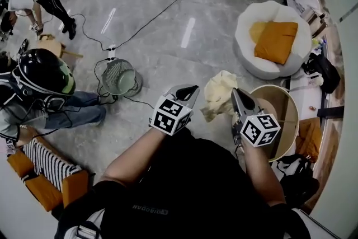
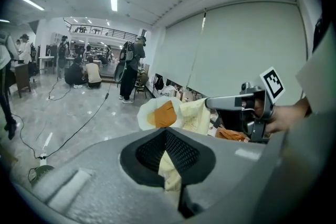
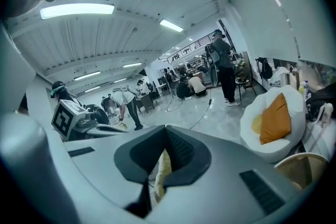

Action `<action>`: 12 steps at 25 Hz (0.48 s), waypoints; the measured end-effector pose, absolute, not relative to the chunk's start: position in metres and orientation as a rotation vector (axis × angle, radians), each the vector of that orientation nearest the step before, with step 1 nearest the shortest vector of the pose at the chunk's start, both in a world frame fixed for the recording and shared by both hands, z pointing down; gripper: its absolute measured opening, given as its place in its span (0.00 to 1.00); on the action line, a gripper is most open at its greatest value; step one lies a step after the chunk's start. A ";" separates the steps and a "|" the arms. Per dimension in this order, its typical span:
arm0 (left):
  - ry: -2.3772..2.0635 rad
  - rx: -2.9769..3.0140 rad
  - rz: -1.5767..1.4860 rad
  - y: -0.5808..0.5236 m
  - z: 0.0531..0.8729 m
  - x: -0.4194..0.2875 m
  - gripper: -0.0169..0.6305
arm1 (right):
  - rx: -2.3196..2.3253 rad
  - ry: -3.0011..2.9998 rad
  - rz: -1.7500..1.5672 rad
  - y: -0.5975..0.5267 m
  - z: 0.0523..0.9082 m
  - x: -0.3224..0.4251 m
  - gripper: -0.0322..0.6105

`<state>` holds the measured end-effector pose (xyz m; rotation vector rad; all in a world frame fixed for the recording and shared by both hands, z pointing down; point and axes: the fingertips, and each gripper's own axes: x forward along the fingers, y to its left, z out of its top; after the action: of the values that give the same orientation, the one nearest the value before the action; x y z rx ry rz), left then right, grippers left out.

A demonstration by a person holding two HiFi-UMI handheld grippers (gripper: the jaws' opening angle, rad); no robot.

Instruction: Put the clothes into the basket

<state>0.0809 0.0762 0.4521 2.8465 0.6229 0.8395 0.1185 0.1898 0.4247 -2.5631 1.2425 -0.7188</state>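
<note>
Left hand-held gripper (image 1: 189,89) and right hand-held gripper (image 1: 237,93) both clamp yellow garment (image 1: 219,95).

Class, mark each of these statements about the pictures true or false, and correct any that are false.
1. The left gripper and the right gripper are both shut on the pale yellow cloth. True.
2. The cloth lies inside the basket. False: it hangs from the two grippers, at the basket's left edge in the head view.
3. An orange cushion rests on the white beanbag. True.
4. The floor fan stands to the right of the basket. False: it stands on the floor to the left of the left gripper.
</note>
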 end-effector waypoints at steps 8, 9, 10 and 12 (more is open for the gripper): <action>0.513 2.867 0.814 -0.013 0.452 0.091 0.03 | -2.519 1.362 -0.749 0.098 0.425 0.142 0.08; 0.491 2.867 0.808 -0.026 0.452 0.091 0.03 | -2.511 1.381 -0.752 0.085 0.424 0.144 0.08; 0.468 2.867 0.801 -0.038 0.453 0.090 0.03 | -2.501 1.402 -0.755 0.072 0.424 0.145 0.08; 0.418 2.868 0.785 -0.063 0.453 0.088 0.03 | -2.483 1.446 -0.763 0.046 0.423 0.148 0.08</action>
<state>0.0879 -0.0635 0.4531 2.8679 0.4181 0.7846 0.1477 0.0464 0.4227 -2.4835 1.4463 -0.7628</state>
